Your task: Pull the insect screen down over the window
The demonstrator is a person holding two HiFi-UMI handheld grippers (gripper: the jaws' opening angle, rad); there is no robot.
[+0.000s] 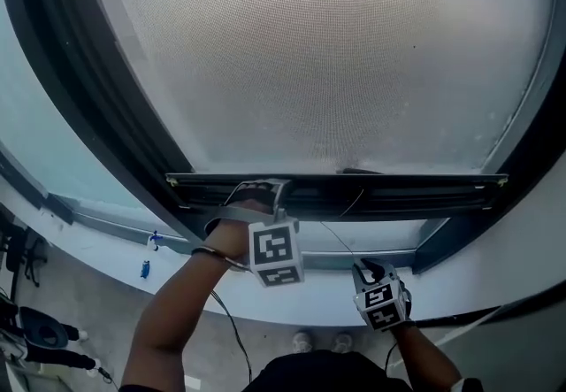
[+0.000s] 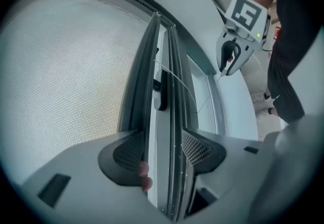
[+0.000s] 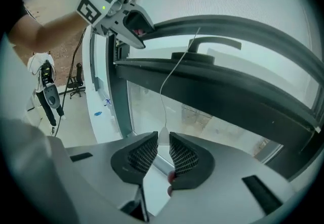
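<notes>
The insect screen (image 1: 309, 54) of grey mesh covers most of the window. Its dark bottom bar (image 1: 398, 191) hangs a little above the sill. My left gripper (image 1: 256, 197) is shut on this bar near its left end. In the left gripper view the bar (image 2: 152, 66) runs straight between the pads of the left gripper (image 2: 162, 154). A thin white pull cord (image 3: 169, 74) drops from the bar (image 3: 243, 91). Below the bar, my right gripper (image 3: 163, 148) is shut on the cord's small white end tab (image 3: 163, 139). The right gripper (image 1: 370, 270) sits lower and to the right of the left one.
A dark handle (image 3: 215, 43) sits on the bar's middle. The dark window frame (image 1: 106, 107) curves along the left. The white sill (image 1: 106, 253) below carries small blue objects (image 1: 144, 270). Equipment and cables (image 1: 40, 342) stand on the floor at left.
</notes>
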